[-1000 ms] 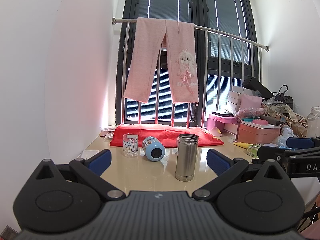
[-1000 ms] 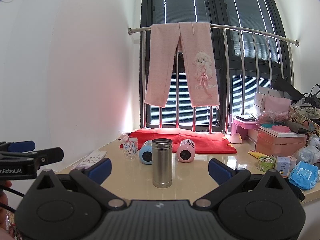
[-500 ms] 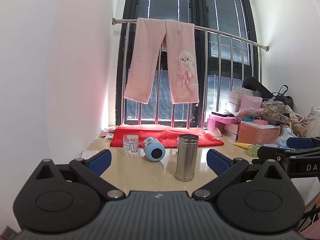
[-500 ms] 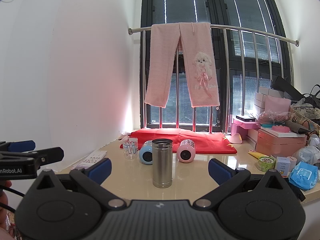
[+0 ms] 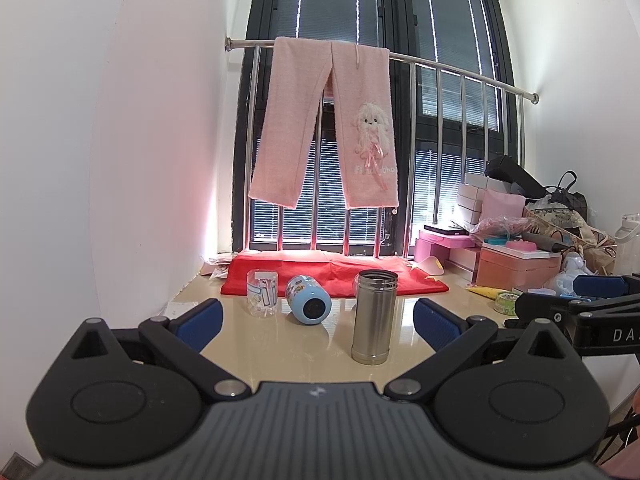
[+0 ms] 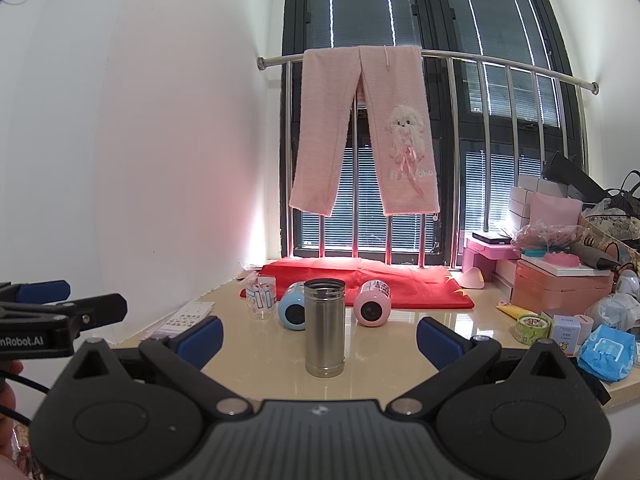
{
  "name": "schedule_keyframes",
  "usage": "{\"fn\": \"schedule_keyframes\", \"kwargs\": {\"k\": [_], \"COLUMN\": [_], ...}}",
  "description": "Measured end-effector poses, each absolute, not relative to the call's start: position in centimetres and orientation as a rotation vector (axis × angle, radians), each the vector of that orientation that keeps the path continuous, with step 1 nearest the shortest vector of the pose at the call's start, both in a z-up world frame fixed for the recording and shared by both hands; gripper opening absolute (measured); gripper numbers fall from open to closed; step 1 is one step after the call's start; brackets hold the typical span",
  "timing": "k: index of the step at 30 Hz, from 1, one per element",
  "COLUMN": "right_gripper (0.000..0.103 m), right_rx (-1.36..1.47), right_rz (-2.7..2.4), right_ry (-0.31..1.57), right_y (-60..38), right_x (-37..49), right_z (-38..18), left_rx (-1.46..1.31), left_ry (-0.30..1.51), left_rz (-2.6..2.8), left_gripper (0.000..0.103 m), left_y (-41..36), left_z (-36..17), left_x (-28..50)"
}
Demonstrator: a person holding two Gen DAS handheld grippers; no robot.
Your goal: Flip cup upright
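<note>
Nearest the cameras, both grippers hang over the front edge of the counter (image 6: 400,364), jaws spread wide, nothing between them. Left gripper (image 5: 316,318) has blue pads (image 5: 200,318) on either side of the view; right gripper (image 6: 320,334) same setup, pads (image 6: 202,334) well apart. Neither touches anything.

Next back, steel flask (image 6: 325,328) stands upright, mouth open to the top, roughly centred ahead of the right gripper and a bit right of centre for the left one (image 5: 374,316).

Behind it, blue cup (image 5: 309,299) lies on its side, round end facing the cameras, just left of the flask. Pink cup (image 6: 373,304) also on its side, just right of the flask in the right view; almost fully hidden behind the flask in the left view. Clear glass (image 5: 262,293) stands left of the blue cup, close beside it.

Farther back, red cloth (image 6: 404,284) runs along the window foot; both cups' far ends sit at its front edge. Right side of the counter holds boxes (image 6: 560,286) and a blue wipes pack (image 6: 606,350). Pink trousers (image 6: 366,132) hang over the steel rail (image 6: 508,66) at the window.
</note>
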State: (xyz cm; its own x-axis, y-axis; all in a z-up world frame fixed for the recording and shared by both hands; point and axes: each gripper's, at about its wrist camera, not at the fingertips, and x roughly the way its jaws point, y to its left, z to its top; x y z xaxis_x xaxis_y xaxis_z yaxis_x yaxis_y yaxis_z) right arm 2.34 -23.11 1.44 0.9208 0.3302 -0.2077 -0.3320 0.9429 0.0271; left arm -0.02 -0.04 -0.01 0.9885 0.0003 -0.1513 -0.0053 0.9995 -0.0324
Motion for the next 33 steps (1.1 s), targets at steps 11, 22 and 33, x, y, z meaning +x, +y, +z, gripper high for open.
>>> {"fn": "schedule_keyframes", "kwargs": {"k": [11, 22, 33], "right_gripper": [0.103, 0.103, 0.103], "right_rx": [-0.009, -0.012, -0.016], "right_rz": [0.341, 0.346, 0.377], "right_ry": [0.214, 0.218, 0.282], "right_y": [-23.1, -22.9, -21.0], "right_x": [2.4, 2.4, 7.4], "right_z": [1.4, 1.3, 0.6], "left_rx": [-0.032, -0.031, -0.043], "left_ry": [0.152, 0.153, 0.255], "left_rz": [0.003, 0.005, 0.023], "left_gripper": [0.103, 0.103, 0.103], "left_y": [0.0, 0.0, 2.3], "left_z": [0.0, 0.0, 0.8], "left_x": [0.0, 0.0, 4.9]}}
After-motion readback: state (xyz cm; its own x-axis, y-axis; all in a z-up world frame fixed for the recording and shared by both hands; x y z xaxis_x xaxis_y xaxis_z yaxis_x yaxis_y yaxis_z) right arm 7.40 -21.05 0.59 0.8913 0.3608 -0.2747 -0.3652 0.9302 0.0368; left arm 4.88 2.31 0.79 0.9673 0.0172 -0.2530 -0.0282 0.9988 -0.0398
